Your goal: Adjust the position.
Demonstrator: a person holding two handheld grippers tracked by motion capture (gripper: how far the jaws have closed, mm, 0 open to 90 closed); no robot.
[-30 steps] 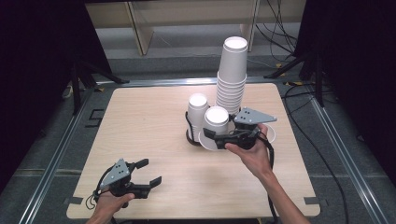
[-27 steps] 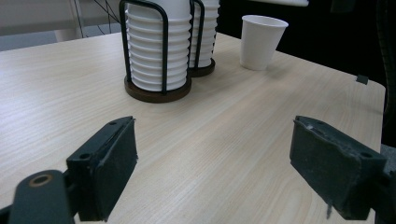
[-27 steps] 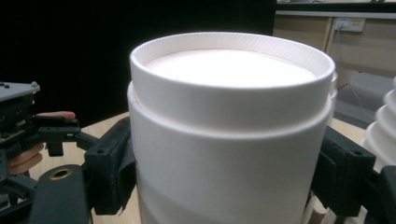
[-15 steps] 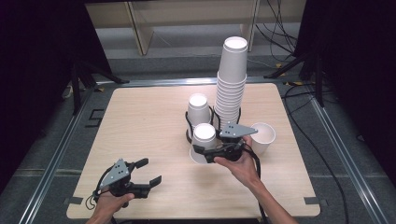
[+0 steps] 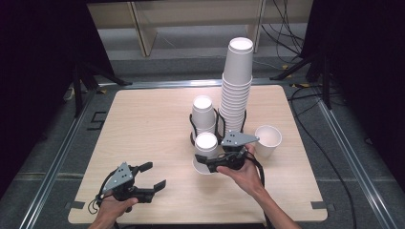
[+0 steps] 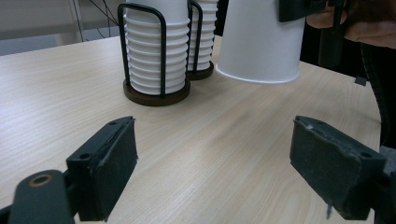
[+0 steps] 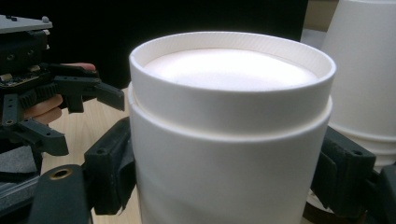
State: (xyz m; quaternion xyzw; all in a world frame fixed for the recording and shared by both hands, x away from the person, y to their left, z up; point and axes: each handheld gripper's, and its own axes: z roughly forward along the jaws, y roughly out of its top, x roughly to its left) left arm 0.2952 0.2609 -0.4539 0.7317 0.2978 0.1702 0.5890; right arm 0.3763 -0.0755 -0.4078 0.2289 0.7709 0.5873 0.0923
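Here, the right gripper (image 5: 216, 163) pinches an upside-down white paper cup (image 5: 206, 153) from its side, just above the wood table (image 5: 143, 124), in front of the wire cup rack (image 5: 217, 125). In the left gripper view the cup's rim (image 6: 257, 77) appears to hang a little off the tabletop, so the coming move is prob. straight down: the cup's long axis stands near upright, mouth down, closed base up. The right hand is the one on it; the left gripper (image 5: 152, 177) sits well apart at the table's near-left corner, jaws spread w/ nothing between them, pointing roughly toward the cup.

In the right gripper view the black pads bracket the cup wall (image 7: 224, 168) on both sides, pressing on it. The cup is plain white, smooth-sided, w/ a recessed base ringed by a rolled lip.

Behind it: a short stack of inverted cups (image 5: 203, 114) in the rack's left bay, a tall stack (image 5: 235, 90) in the right bay. An upright single cup (image 5: 267, 141) stands just right of the gripper, near enough to nudge.
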